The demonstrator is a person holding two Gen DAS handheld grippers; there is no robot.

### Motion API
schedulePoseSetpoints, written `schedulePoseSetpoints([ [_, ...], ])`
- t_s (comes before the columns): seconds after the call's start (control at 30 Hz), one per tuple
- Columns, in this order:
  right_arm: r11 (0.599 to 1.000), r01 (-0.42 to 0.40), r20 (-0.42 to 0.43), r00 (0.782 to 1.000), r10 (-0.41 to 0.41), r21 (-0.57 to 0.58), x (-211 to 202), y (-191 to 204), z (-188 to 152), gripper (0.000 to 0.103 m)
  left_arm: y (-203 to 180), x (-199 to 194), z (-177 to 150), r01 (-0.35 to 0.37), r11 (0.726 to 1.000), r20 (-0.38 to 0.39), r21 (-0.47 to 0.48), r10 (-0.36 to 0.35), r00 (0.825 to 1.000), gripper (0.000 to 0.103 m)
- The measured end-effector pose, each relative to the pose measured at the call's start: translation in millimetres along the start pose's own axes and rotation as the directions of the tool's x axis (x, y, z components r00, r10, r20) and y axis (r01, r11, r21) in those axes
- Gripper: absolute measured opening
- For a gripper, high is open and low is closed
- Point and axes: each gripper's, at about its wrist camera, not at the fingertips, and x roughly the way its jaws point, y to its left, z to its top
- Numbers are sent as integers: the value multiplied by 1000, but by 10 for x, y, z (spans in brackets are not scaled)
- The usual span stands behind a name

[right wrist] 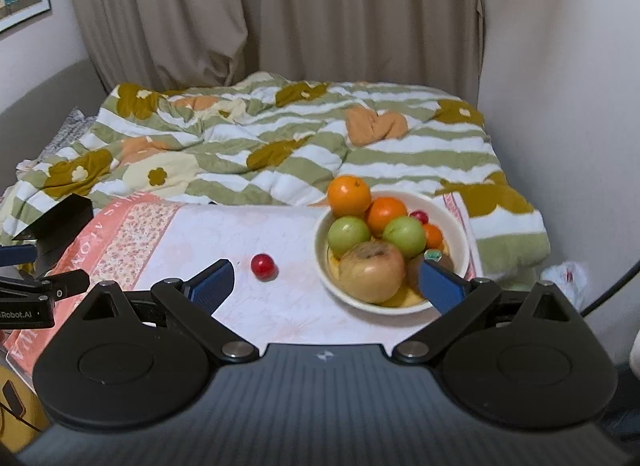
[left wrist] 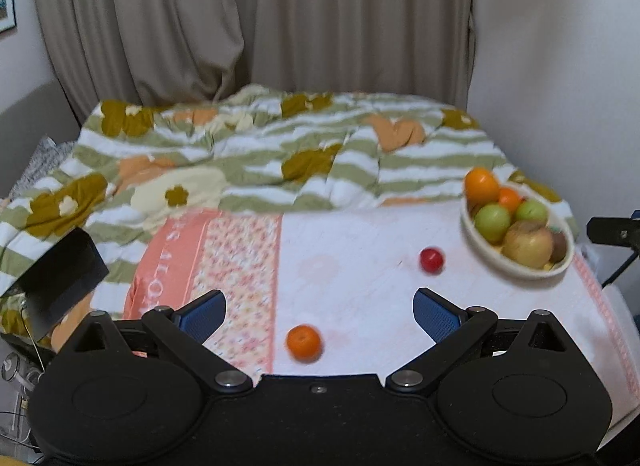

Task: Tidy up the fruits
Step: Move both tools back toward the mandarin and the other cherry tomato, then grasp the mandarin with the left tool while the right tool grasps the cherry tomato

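A small orange (left wrist: 304,342) lies on the pink-and-white cloth (left wrist: 352,266), just in front of my open left gripper (left wrist: 319,312) and between its blue pads. A small red fruit (left wrist: 431,260) lies further right; it also shows in the right wrist view (right wrist: 264,266). A white bowl (left wrist: 480,244) at the right holds oranges, green fruits and a brownish apple. In the right wrist view the bowl (right wrist: 320,242) is close ahead, and my right gripper (right wrist: 326,286) is open and empty, its right pad (right wrist: 440,286) over the bowl's near rim.
A crumpled green-striped floral blanket (left wrist: 280,145) covers the bed behind the cloth. Beige curtains (left wrist: 256,17) hang at the back. White walls close in on the right. A black box (left wrist: 60,278) sits at the left edge. A white plastic bag (right wrist: 564,274) lies beside the bed.
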Motion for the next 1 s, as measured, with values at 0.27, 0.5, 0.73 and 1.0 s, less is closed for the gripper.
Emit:
schedulePoseSetpoints([
  [0.27, 996, 74, -84, 994, -69, 47, 435, 417, -94, 103, 397, 469, -120, 68, 998, -134, 12, -65, 989, 102],
  [0.5, 994, 82, -151, 986, -70, 73, 835, 669, -154, 103, 527, 732, -267, 149, 988, -204, 26, -141, 969, 101],
  [0.73, 999, 52, -204, 978, -47, 18, 1260, 823, -127, 103, 508, 920, -309, 159, 987, -241, 10, -152, 959, 91],
  [1.0, 998, -23, -270, 963, 5, -63, 1793, 848, -90, 100, 419, 1119, -322, 126, 991, -262, -40, -132, 956, 76],
])
